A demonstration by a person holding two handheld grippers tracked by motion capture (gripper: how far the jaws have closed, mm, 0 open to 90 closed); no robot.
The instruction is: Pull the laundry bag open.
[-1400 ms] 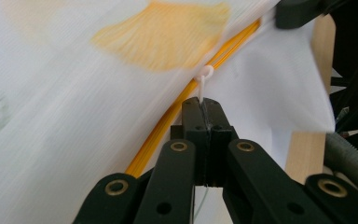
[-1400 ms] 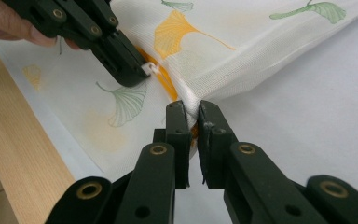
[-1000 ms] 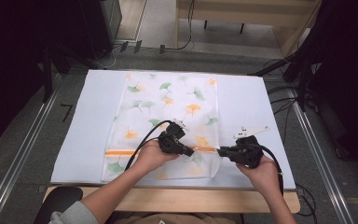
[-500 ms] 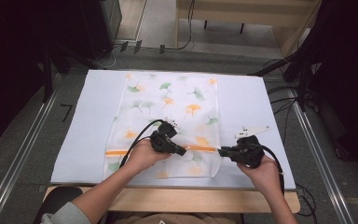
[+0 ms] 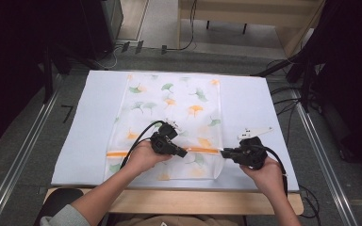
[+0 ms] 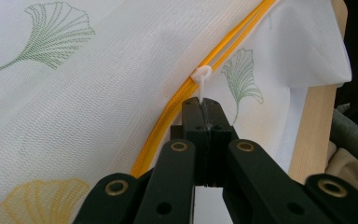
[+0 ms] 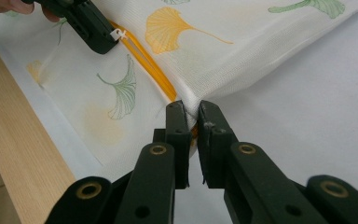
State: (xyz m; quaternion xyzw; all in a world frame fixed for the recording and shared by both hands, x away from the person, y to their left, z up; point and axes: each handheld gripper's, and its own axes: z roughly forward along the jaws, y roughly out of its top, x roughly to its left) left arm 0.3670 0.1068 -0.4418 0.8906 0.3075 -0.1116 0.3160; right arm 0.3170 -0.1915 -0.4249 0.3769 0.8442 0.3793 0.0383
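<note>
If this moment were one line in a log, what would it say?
left gripper: shut on zip pull | right gripper: shut on bag edge at zip end | bag flat on table

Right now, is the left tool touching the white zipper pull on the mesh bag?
Touching. The left gripper view shows the left tool shut on the white zipper pull, beside the orange zipper.

I can read one mark, a dark "7" on the grey floor (image 5: 33,141). It sits left of my table (image 5: 89,117).
</note>
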